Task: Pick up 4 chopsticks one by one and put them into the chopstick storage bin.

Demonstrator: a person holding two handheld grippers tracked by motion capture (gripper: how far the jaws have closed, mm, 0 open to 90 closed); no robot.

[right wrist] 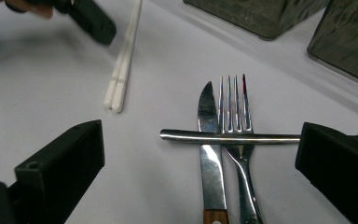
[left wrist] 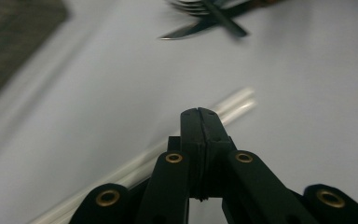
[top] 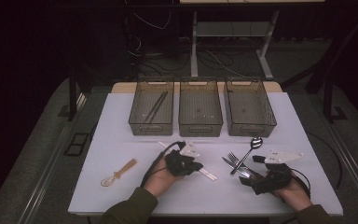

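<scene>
A: High view: a white table (top: 121,186) is seen in a dark room, with grey floor on both sides and cables and a metal stand behind it.

B: And the white chopsticks (left wrist: 233,105)?

A: A slim, pale pair, laid side by side on the table, is seen under the left gripper (left wrist: 199,112). That gripper's jaws are clenched tip to tip above the sticks (no grasp on them can be made out).

B: The right gripper (right wrist: 200,154)?

A: Its jaws are spread wide, released, on either side of a knife (right wrist: 210,158), a fork (right wrist: 237,140) and a spoon (top: 250,148) whose handle is laid across both.

B: Containers?

A: Three bins are lined up at the far edge. Dark chopsticks (top: 155,107) are held in the left bin (top: 140,122); in the middle bin (top: 200,126) and the right bin (top: 251,127) nothing can be made out. A wooden spoon (top: 118,173) is seen at the near left.
</scene>
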